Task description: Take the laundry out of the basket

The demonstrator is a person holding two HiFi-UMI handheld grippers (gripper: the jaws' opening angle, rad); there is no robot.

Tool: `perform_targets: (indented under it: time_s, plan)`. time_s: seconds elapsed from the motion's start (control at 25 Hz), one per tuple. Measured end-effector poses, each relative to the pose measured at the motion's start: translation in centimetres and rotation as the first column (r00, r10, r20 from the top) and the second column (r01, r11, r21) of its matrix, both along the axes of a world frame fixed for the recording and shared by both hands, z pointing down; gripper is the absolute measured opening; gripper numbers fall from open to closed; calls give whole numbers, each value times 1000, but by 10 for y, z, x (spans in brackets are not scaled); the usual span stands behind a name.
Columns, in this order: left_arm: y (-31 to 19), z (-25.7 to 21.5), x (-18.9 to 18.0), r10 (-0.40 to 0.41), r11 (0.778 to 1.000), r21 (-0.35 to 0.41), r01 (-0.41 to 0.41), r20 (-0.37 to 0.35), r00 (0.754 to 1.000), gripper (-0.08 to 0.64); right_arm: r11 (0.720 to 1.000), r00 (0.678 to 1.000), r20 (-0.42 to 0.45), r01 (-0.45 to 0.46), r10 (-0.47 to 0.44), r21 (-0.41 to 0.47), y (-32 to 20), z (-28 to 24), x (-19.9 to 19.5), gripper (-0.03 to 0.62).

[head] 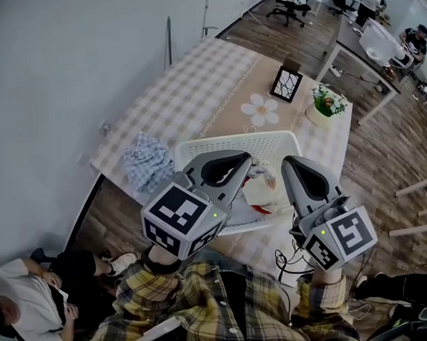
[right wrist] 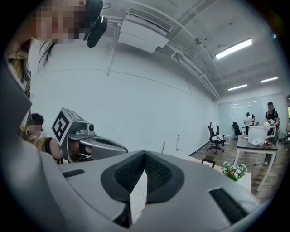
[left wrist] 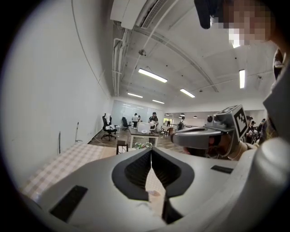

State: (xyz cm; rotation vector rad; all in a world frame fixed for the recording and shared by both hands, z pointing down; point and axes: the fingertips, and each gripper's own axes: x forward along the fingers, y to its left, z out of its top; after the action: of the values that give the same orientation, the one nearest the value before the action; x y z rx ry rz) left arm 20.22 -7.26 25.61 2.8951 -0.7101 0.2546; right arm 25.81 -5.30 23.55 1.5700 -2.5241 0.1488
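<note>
White-basket-bound, hovering left gripper (head: 250, 165) and right gripper (head: 289, 162), both pinched shut on nothing, above the perforated laundry basket (head: 233, 141) at frame centre, with red-and-white laundry (head: 263, 194) lying between their tips, seemingly nearer the left.

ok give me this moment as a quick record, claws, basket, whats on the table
left claw: shut, nothing between the jaws, held above the basket's near side
right claw: shut, empty, by the basket's right side
basket: white, on the checked table
laundry: white and red piece showing inside the basket
blue checked cloth: on the table, left of the basket
far end of table: picture frame, potted flowers
</note>
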Motion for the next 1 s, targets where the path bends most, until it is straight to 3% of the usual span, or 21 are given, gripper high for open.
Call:
perform_targets:
  time_s: [0.08, 0.12, 0.28, 0.44, 0.48, 0.64, 0.84, 1.0]
  plan:
    - [-4, 19, 4, 21, 1000, -22, -20, 56, 998, 14, 999, 999, -44, 16, -17, -41, -4, 13, 1, 0]
    - [-6, 27, 7, 34, 999, -35, -31, 85, 996, 14, 998, 998, -59, 27, -31, -63, -6, 18, 1, 46]
    - [-18, 58, 22, 71, 995, -78, -56, 206, 976, 40, 988, 991, -94, 80, -92, -131, -17, 32, 9, 52]
    - [-31, 91, 34, 99, 990, -122, -65, 298, 950, 56, 971, 978, -134, 131, -159, -200, -26, 56, 13, 143]
    - [-34, 100, 36, 110, 988, -134, -70, 317, 942, 93, 964, 973, -140, 148, -182, -222, -27, 64, 12, 169]
    - [-44, 130, 43, 144, 982, -171, -82, 391, 909, 119, 920, 940, -185, 217, -288, -326, -30, 95, 7, 245]
    - [-55, 165, 51, 208, 968, -221, -117, 456, 865, 166, 835, 882, -229, 263, -411, -483, -30, 145, -4, 322]
    - [-56, 195, 54, 268, 949, -280, -142, 487, 831, 207, 788, 831, -292, 253, -474, -561, -27, 181, -12, 336]
